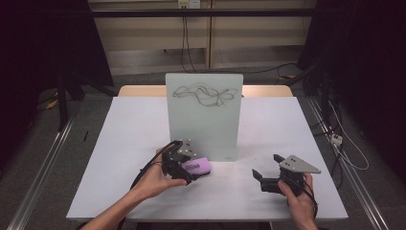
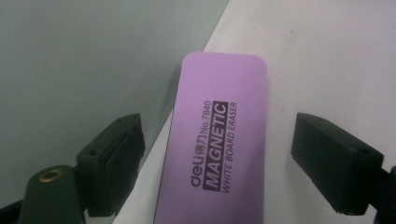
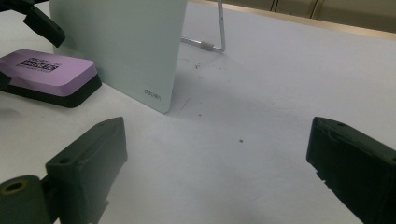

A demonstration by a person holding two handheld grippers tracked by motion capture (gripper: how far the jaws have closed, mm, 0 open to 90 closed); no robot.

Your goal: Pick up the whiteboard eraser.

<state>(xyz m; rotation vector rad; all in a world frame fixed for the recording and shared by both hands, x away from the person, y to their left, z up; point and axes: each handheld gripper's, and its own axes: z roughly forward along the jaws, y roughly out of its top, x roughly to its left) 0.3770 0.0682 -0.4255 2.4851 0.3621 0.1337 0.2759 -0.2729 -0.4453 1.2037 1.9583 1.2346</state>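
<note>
Nearest the camera, the left tongs (image 2: 217, 154) are seen straddling the purple eraser (image 2: 215, 144), jaws apart on either side with a gap left at each long edge, so nothing is gripped yet. The eraser (image 1: 197, 166) lies flat on the worktop (image 1: 143, 124), just in front of the upright whiteboard (image 1: 203, 120), near its left foot. It is judged light and rigid on top, with a softer dark felt base; the smooth plastic may slip, so the long sides should be pinched mid-length. The right tongs (image 1: 265, 165) are held wide and empty, well to the right.
</note>
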